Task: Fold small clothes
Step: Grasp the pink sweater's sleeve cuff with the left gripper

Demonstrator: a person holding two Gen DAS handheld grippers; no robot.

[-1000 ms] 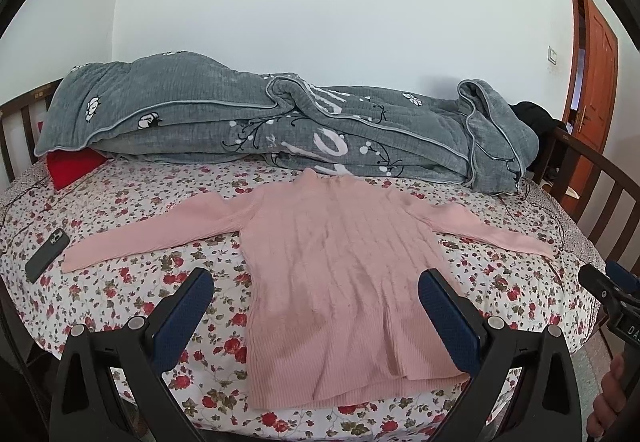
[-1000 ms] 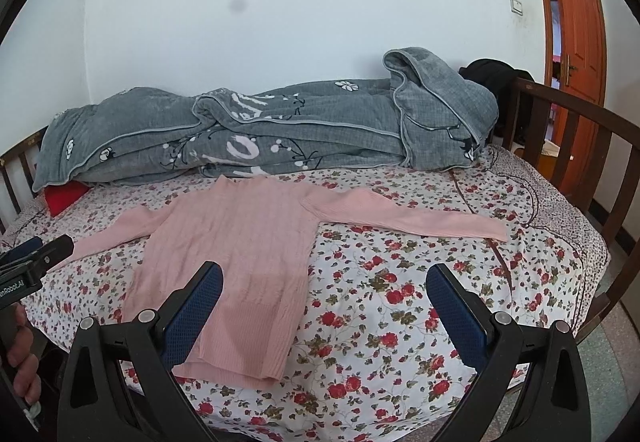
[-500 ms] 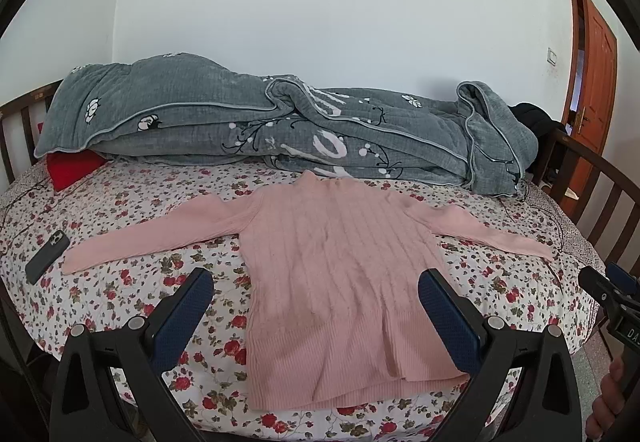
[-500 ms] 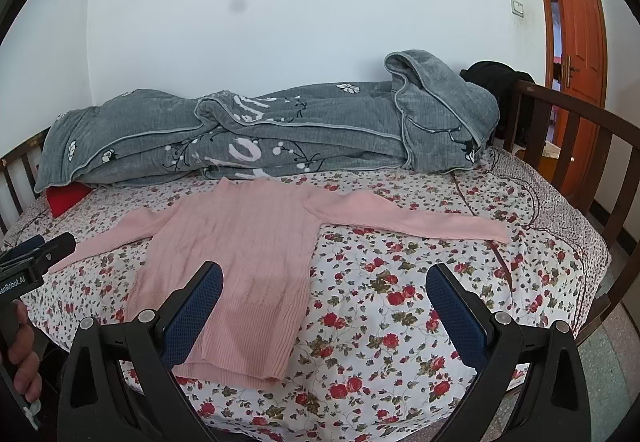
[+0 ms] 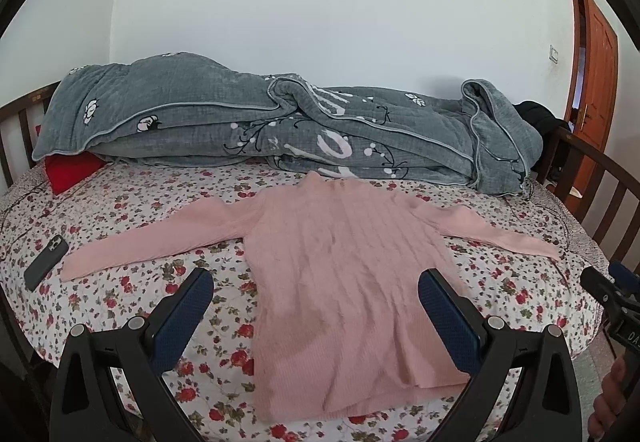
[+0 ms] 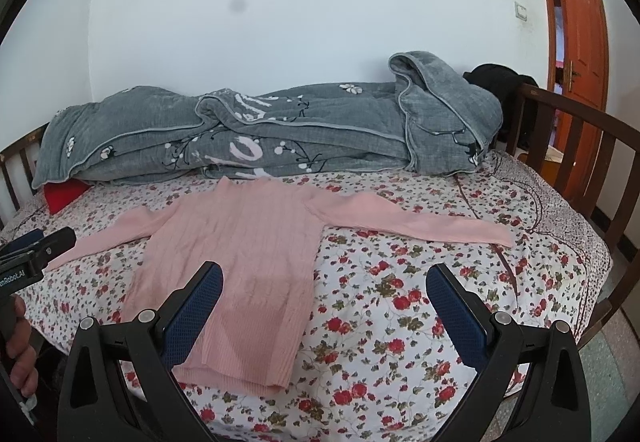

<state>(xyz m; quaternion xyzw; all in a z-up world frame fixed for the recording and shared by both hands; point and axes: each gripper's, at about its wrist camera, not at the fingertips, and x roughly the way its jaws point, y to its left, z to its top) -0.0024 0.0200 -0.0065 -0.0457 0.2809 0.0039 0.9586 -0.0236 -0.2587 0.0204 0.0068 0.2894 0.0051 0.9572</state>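
Observation:
A pink knitted sweater (image 5: 340, 262) (image 6: 240, 250) lies flat on the flowered bedsheet (image 5: 132, 210), collar toward the far wall and both sleeves spread out sideways. My left gripper (image 5: 314, 302) hovers open over the sweater's lower half, nothing between its blue pads. My right gripper (image 6: 324, 294) is open too, held above the sweater's right hem edge and the sheet beside it. The right sleeve's cuff (image 6: 496, 236) points toward the bed's right side. Each gripper shows at the edge of the other's view, held by a hand.
A rolled grey quilt (image 5: 280, 130) (image 6: 272, 134) lies along the wall behind the sweater, a red pillow (image 5: 68, 170) under its left end. A dark phone (image 5: 46, 262) rests on the sheet by the left cuff. Wooden bed rails (image 6: 580, 170) and an orange door (image 6: 576, 14) stand at right.
Both views have tilted slightly upward and back; the sweater sits a little lower in the frames. The sweater itself has not moved and both grippers stay open.

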